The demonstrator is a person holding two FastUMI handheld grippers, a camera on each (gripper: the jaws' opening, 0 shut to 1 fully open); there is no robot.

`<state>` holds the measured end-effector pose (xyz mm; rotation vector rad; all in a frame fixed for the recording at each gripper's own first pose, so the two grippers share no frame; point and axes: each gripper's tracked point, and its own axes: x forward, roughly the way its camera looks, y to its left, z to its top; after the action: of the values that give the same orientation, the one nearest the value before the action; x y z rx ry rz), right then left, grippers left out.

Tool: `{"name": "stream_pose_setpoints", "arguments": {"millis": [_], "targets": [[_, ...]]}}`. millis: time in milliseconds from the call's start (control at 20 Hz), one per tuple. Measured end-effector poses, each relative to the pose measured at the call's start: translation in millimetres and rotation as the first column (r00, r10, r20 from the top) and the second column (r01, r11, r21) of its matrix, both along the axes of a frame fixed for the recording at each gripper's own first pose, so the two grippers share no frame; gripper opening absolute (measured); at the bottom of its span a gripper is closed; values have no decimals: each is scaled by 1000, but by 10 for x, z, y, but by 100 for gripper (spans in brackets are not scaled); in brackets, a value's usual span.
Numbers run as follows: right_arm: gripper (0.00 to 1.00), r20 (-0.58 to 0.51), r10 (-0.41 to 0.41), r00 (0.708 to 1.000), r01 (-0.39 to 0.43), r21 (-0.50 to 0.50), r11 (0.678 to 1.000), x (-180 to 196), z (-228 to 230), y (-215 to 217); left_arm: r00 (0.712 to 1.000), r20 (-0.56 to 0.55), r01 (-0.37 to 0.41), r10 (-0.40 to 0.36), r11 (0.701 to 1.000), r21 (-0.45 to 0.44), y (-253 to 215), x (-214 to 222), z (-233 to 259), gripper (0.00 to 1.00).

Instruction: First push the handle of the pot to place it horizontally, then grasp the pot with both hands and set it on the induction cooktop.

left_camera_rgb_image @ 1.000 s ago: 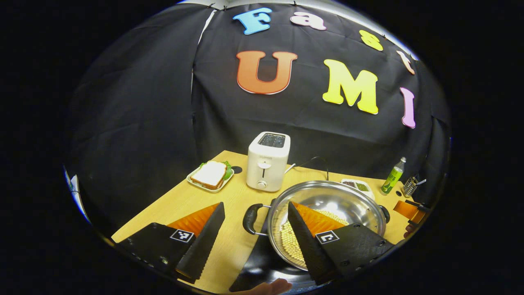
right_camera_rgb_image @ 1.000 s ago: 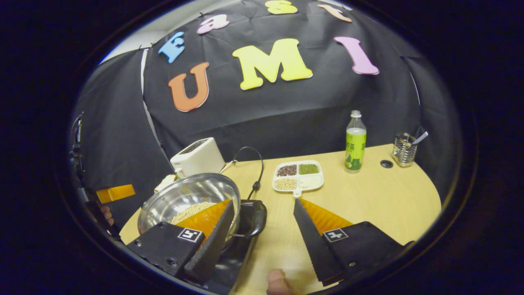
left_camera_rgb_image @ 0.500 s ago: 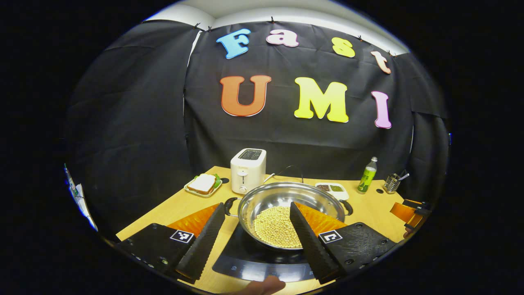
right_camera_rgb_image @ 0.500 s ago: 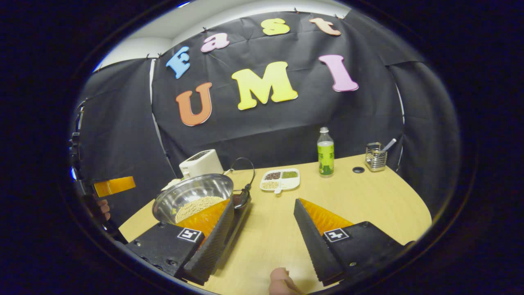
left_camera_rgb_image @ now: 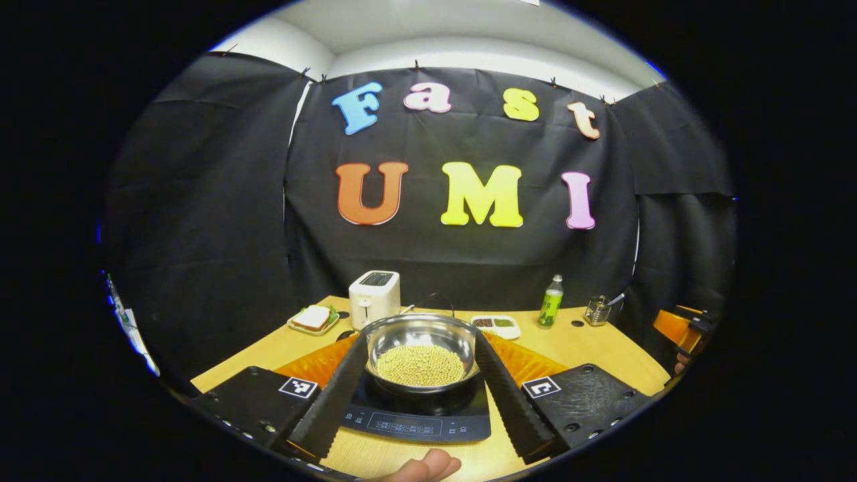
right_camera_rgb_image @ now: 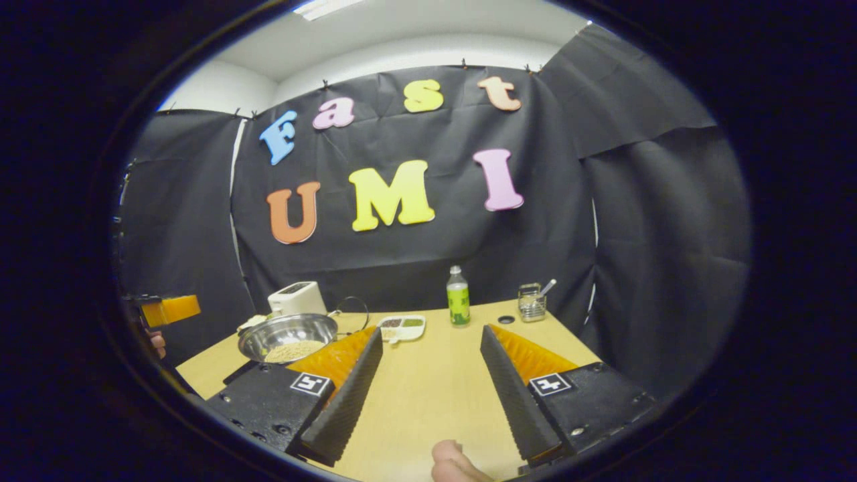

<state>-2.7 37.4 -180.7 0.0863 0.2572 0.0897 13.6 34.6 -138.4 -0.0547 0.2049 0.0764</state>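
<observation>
Pot of pale beans on induction cooktop, both grippers' jaws wide, empty.

one pot, one toaster (one bottle)

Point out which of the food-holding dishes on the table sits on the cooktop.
The steel pot of beans, on the black induction cooktop. The sandwich plate and divided tray rest on the wooden table.
</observation>
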Motion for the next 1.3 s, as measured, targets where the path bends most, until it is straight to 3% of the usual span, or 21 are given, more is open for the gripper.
{"name": "stream_pose_setpoints", "arguments": {"millis": [350, 600, 1300], "targets": [[92, 137, -58, 989, 63, -30, 998, -451, 614, -355, 990, 142, 29, -25, 999, -23, -210, -369, 513, 95], [92, 245, -116, 963, 135, -62, 989, -729, 934, -518, 981, 195, -3, 5, 1000, -13, -178, -597, 636, 95], [93, 265, -119, 957, 139, -59, 988, -896, 1021, -579, 976, 208, 67, -61, 998, -18, -339, -676, 642, 94]]}}
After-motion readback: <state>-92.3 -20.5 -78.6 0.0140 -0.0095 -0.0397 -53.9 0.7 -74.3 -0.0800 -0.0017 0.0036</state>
